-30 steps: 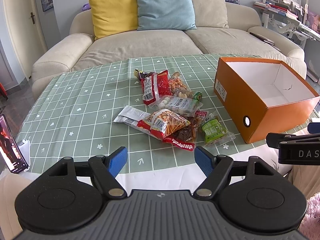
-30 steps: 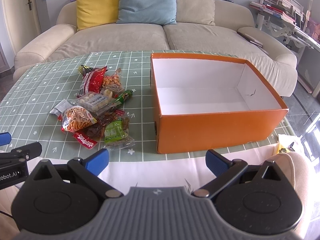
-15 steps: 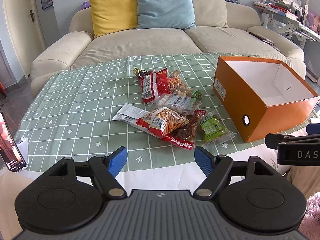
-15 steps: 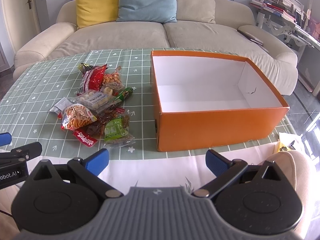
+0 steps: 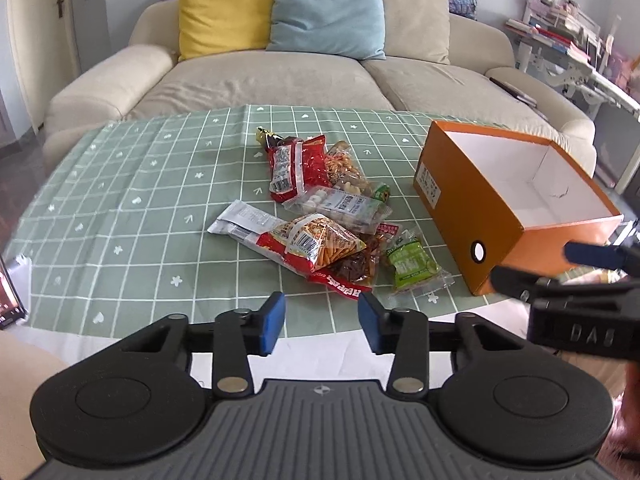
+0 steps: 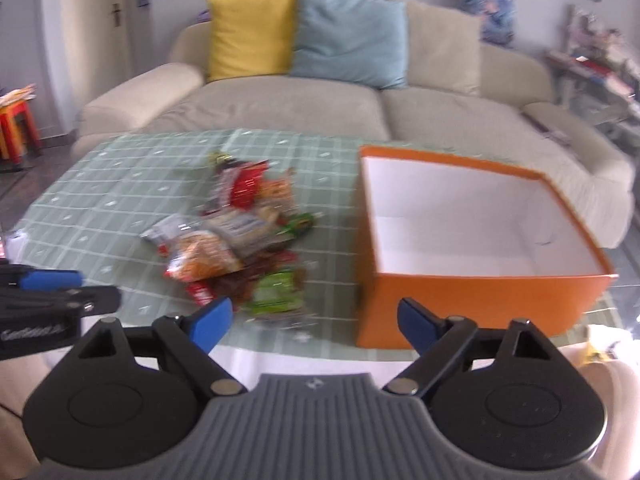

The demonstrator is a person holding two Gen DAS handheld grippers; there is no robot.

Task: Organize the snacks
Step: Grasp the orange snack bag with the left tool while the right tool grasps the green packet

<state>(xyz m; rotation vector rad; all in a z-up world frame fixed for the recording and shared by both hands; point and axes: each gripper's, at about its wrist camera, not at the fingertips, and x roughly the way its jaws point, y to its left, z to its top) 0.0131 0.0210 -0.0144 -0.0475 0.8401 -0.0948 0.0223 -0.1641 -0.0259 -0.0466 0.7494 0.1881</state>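
Snack packets (image 5: 320, 216): a loose heap on the green checked tablecloth (image 5: 120, 200), left of the empty orange box (image 5: 472, 208), which stands open-topped, likely to receive them. Your left gripper (image 5: 321, 324) has just been closing to about half width with nothing between its jaws. Your right gripper (image 6: 314, 322), just narrowed slightly, remains wide and empty, short of the heap.

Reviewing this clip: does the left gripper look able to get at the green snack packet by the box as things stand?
Probably yes. The left gripper, jaws just closing with nothing between them, is short of the green snack packet, which lies exposed at the near edge of the snack pile, beside the orange box.
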